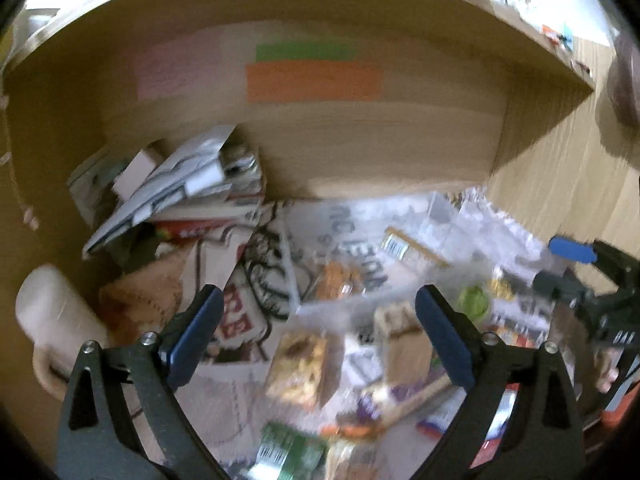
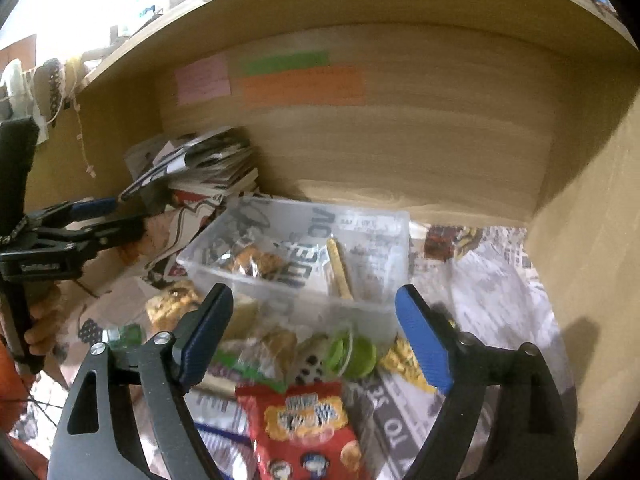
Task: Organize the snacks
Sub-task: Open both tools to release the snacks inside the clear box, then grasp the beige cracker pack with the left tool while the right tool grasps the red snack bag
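- The left claw (image 1: pixel 316 312) stands wide open with nothing between its blue pads; it hangs above the scattered snacks, pointing down towards the desk.
- The right claw (image 2: pixel 316 312) is likewise spread open and empty, its fingers framing the near wall of the clear plastic box (image 2: pixel 396 236).
- In the right wrist view the left claw shows at the left edge, held by a hand (image 2: pixel 40 320), well apart from the box.
- The clear plastic box sits on the newspaper-covered desk (image 2: pixel 492 264), inside a wooden alcove; it holds a wrapped cookie pack (image 2: pixel 256 262) and a long tan bar (image 2: pixel 340 268) leaning upright against its side.
- Just in front of the box lie loose snacks: a green round item (image 2: pixel 352 354), a yellow wrapper (image 2: pixel 404 360), and a red snack bag (image 2: pixel 308 420) nearest the camera.
- The left view is blurred; a square cookie packet (image 1: pixel 298 364) lies between the claw's fingers' line of sight, on the desk.
- A stack of magazines (image 2: pixel 216 164) lies left of the box, against the back wall.
- Pink, green and orange sticky notes (image 2: pixel 300 84) are on the back wall.
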